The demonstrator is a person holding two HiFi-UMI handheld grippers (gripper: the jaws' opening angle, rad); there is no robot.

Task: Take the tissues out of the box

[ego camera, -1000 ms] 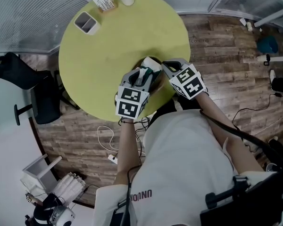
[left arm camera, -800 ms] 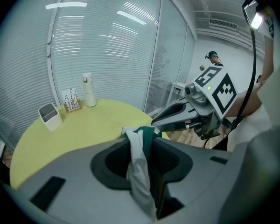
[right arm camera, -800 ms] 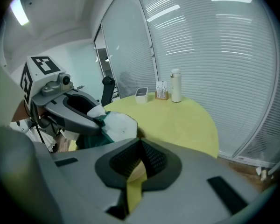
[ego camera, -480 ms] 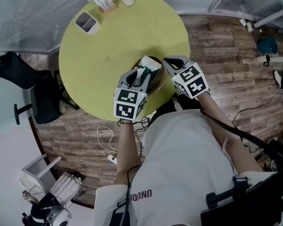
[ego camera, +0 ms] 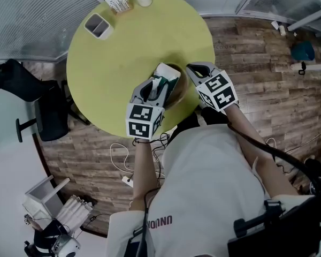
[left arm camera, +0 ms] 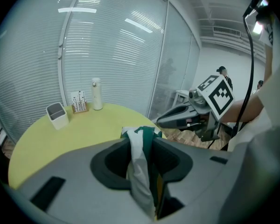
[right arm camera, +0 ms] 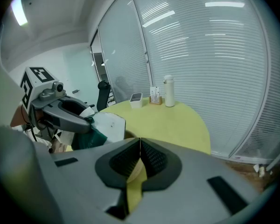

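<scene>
Your left gripper [ego camera: 158, 84] now sits slightly nearer you than second ago, clamped on tissue box [ego camera: 167, 71]. Right gripper [ego camera: 191, 68], jaws together, empty, just right of box: reach leftward.

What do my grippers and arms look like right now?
Both the left gripper and right gripper are grey shells with black ribbed pads. Each carries a white cube with black square markers. A black cable trails from the right gripper. The person wears a light short-sleeved shirt.
</scene>
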